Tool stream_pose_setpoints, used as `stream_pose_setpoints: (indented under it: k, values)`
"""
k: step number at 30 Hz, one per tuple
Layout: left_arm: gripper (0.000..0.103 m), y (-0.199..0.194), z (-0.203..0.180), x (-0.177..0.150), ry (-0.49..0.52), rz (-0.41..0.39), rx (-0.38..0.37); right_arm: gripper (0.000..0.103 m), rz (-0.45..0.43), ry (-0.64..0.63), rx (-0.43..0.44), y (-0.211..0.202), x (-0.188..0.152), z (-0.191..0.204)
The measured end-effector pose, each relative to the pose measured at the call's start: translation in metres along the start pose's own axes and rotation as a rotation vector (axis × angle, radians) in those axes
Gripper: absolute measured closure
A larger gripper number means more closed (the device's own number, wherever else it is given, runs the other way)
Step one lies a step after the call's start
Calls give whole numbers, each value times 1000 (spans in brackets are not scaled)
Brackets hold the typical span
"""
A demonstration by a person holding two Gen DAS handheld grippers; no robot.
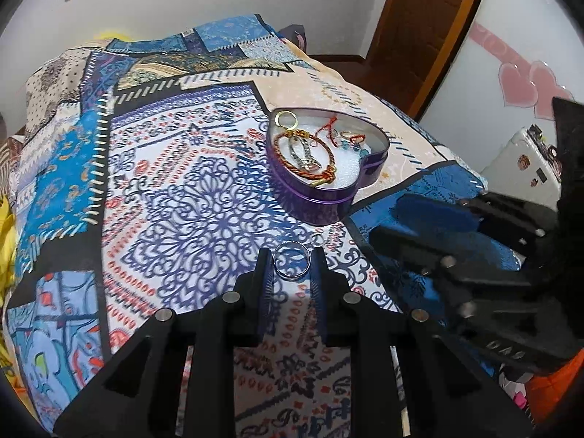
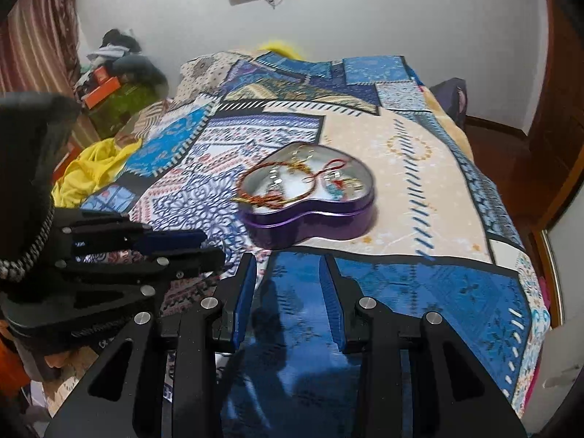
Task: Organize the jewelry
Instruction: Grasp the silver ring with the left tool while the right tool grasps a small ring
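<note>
A purple heart-shaped tin (image 1: 321,197) lies open on the patterned bedspread, holding a red-and-gold cord bracelet (image 1: 304,155), a gold ring (image 1: 285,116) and other small pieces. My left gripper (image 1: 292,261) is shut on a silver ring (image 1: 292,258), held just above the cloth in front of the tin. My right gripper (image 2: 288,266) is open and empty, just in front of the tin (image 2: 310,219). It shows in the left wrist view (image 1: 430,226), to the right of the tin. The left gripper shows at the left in the right wrist view (image 2: 189,244).
The bedspread (image 1: 175,189) covers a bed with edges falling away on the right and near sides. A yellow cloth (image 2: 91,171) and a clutter pile (image 2: 116,69) lie to the left. A wooden door frame (image 1: 430,36) and a white cabinet (image 1: 511,73) stand to the right.
</note>
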State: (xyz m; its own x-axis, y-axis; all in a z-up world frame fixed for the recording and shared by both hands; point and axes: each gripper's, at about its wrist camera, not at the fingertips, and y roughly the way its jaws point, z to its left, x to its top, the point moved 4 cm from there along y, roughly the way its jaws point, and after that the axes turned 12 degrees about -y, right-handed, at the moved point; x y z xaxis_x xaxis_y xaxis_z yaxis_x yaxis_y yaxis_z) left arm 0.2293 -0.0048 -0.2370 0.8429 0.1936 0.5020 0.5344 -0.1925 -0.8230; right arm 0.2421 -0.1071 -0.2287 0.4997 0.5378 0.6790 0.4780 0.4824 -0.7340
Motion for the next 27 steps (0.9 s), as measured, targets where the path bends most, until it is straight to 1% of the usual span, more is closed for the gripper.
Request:
stream_pose_setpoints:
  k: [5,10,15,16,19,27]
  values:
    - [83,-15,7,0,-9,-33,14,71,29,-30,32,13,2,12]
    - [83,-25,13,-1,-17,-56,19,72,45,-58,41,23,6,21]
    - [83,-27,17,-1,-29,-63,16,81,73,-97,37,31,9,28]
    - [83,-27,17,0,-31,-64,15,85,76,-106,32,32,9,30]
    - [83,-28,18,0,-38,-65,11,92,84,-119,29,36,9,31]
    - [83,-33,17,-1,-35,-72,8,99,82,-111,20,34,9,28]
